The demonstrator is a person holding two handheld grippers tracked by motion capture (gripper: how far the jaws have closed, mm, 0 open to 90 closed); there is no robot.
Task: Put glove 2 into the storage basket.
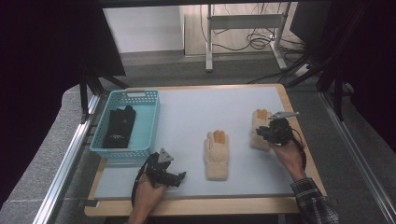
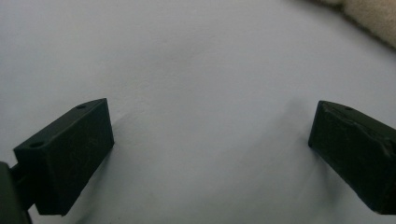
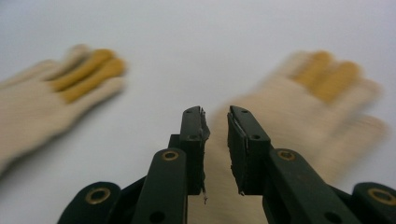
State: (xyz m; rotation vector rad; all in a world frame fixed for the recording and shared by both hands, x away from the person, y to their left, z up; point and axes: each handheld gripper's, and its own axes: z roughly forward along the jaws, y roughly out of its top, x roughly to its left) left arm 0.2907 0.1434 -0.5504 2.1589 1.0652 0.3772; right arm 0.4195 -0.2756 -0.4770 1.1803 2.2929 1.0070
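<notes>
**Right hand-held gripper over the far cream glove, basket waiting**

The pale blue surface carries everything, and the turquoise basket at its left edge serves as the landmark. A pair of black gloves already lies inside the basket, which suggests it is the place where gloves are gathered; the two cream gloves with orange fingertips are probably laid flat and apart so that each can be picked singly.

The nearer cream glove lies to the right of the basket, fingers pointing away from the person. The farther cream glove lies well to the right of the basket, beyond the first, near the surface's right border.

The right hand-held gripper hovers over this farther glove's cuff end. In the right gripper view its jaws stand close together with a narrow gap between them; the glove shows behind and between them, but motion blur makes it impossible to tell whether the pads pinch fabric or merely hang above it. The other glove lies off to the left in that view.

The left hand-held gripper rests just below the basket's near right corner, jaws spread wide and empty over bare surface, apparently idle while the right one works.
</notes>
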